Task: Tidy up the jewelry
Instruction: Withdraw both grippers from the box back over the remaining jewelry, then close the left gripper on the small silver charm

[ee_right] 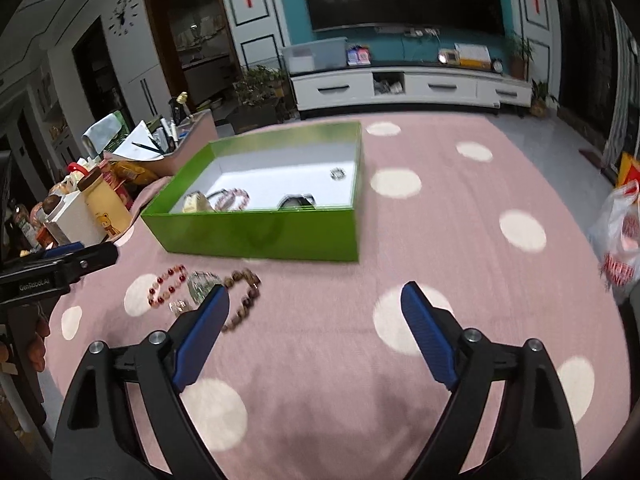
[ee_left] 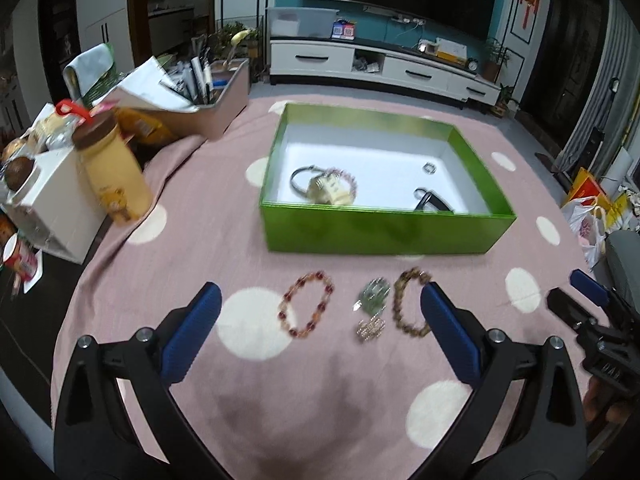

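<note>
A green box [ee_left: 384, 232] with a white inside stands on the pink dotted cloth and holds several pieces: a dark bangle with a pink bead bracelet [ee_left: 344, 178], a ring [ee_left: 429, 168] and a black item [ee_left: 430, 202]. In front of it lie a red bead bracelet [ee_left: 306, 304], a clear hair clip [ee_left: 374, 300], a small gold clip [ee_left: 370, 328] and a brown bead bracelet [ee_left: 408, 304]. My left gripper [ee_left: 320, 304] is open and empty, just short of these pieces. My right gripper [ee_right: 316, 304] is open and empty, to the right of the brown bracelet [ee_right: 242, 296]. The box also shows in the right wrist view [ee_right: 260, 236].
At the table's left edge stand a yellow bottle [ee_left: 114, 172], a white box [ee_left: 60, 208] with snacks and a pink organizer [ee_left: 208, 104] with pens and papers. A plastic bag [ee_right: 620, 240] lies off the right side. A TV cabinet [ee_left: 384, 66] stands beyond the table.
</note>
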`<state>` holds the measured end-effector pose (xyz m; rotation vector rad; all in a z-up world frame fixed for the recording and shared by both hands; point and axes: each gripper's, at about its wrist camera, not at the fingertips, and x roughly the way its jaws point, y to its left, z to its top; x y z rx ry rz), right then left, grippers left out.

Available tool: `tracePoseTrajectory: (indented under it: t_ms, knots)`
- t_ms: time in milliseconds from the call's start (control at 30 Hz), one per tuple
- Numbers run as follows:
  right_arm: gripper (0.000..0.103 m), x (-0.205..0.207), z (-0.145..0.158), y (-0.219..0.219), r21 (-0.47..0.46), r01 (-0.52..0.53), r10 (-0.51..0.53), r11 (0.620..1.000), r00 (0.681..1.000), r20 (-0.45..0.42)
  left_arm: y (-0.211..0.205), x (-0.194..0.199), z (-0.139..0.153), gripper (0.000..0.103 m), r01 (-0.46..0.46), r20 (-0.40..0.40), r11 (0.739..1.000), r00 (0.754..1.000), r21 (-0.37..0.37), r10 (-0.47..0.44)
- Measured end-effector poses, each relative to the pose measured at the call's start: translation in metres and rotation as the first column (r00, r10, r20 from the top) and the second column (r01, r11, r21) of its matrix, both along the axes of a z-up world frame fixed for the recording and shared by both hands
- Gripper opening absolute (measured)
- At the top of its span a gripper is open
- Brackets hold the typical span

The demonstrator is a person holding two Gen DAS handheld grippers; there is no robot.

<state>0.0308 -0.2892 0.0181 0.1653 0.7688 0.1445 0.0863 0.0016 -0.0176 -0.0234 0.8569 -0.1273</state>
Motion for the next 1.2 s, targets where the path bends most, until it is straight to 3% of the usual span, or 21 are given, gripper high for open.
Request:
tracePoseTrajectory:
  t_ms: [333,500,700,1200]
  knots:
    - [0.088,-0.024,-0.03,-0.017,0.063,0.01,-0.006,0.998,0.997,-0.072,0.029,-0.023,-0.035,0.101,-0.056,-0.078,0.997,0.996,-0.053,0.052]
    - [0.088,-0.03,-0.035,-0.005,0.074,-0.055,0.06,0.996,0.996,-0.062,0.02,-0.035,-0.049,0.101,-0.002,-0.075,0.995,0.997,-0.096,-0.005]
    - [0.088,-0.026,-0.044,0.014,0.065,-0.107,0.112,0.992,0.99,-0.087,-0.004,-0.034,-0.062,0.101,0.064,-0.064,0.996,0.996,-0.061,-0.068]
    - [0.088,-0.017,-0.06,0.01,0.077,-0.09,0.099,0.993,0.987,-0.126,-0.032,-0.008,-0.075,0.073,0.107,-0.045,0.994,0.993,-0.015,-0.107]
